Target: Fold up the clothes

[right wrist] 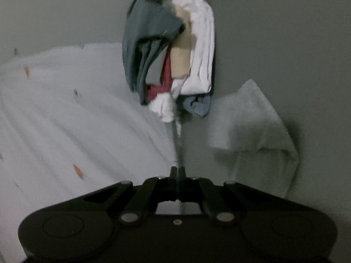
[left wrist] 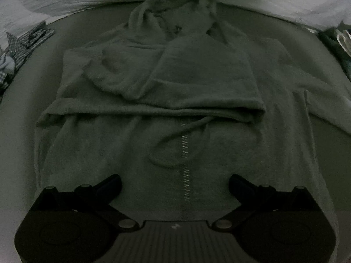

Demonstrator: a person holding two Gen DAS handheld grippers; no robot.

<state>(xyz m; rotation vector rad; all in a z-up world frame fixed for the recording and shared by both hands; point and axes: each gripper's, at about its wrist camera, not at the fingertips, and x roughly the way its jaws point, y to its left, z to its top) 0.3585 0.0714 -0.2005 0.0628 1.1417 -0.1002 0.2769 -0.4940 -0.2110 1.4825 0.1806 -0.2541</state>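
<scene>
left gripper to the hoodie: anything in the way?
Nothing visible. The left gripper is open right above the hoodie, zipper between its fingers; only a loose drawstring lies on the fabric ahead.

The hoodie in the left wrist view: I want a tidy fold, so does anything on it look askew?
Yes. The hoodie is only partly folded: one sleeve trails out to the right, off the body. A drawstring loops loose across the zipper. The hood is bunched at the top.
</scene>
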